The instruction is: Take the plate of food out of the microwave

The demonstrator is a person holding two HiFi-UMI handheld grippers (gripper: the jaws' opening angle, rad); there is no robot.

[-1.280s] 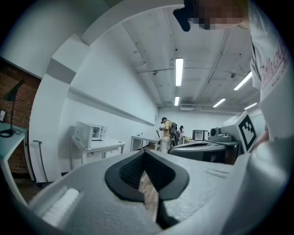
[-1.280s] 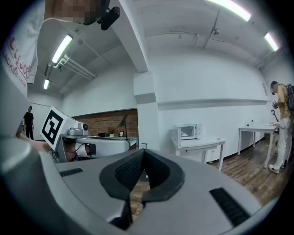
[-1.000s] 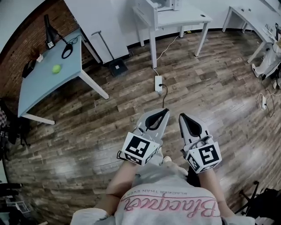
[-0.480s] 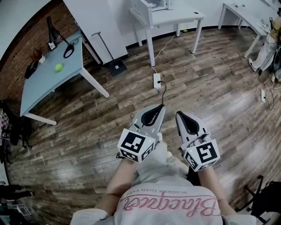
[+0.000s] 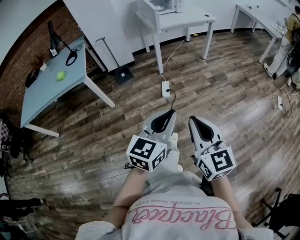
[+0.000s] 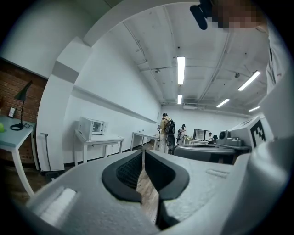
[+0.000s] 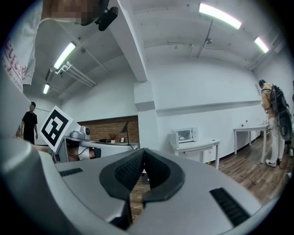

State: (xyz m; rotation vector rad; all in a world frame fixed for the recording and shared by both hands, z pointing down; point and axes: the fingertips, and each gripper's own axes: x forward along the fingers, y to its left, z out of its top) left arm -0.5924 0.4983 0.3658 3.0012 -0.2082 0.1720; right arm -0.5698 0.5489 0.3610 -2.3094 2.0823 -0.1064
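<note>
The white microwave (image 5: 165,3) stands on a white table (image 5: 187,18) far ahead across the wooden floor. It also shows small in the left gripper view (image 6: 91,126) and the right gripper view (image 7: 184,135), door closed. I cannot make out the plate of food inside. My left gripper (image 5: 168,114) and right gripper (image 5: 194,123) are held side by side close to my body, pointing toward the microwave. Both are shut with nothing between their jaws, as the left gripper (image 6: 143,152) and the right gripper (image 7: 144,150) show in their own views.
A grey-blue table (image 5: 44,91) with a green ball (image 5: 60,75) and a black lamp stands at the left. A power strip (image 5: 166,88) with its cable lies on the floor ahead, and a dustpan (image 5: 123,73) stands near the wall. Another white table (image 5: 255,10) and a person (image 5: 291,23) are at the right.
Both grippers have shifted slightly left and forward together, still shut and empty. The head view has tilted a little, so the microwave table sits slightly further left.
</note>
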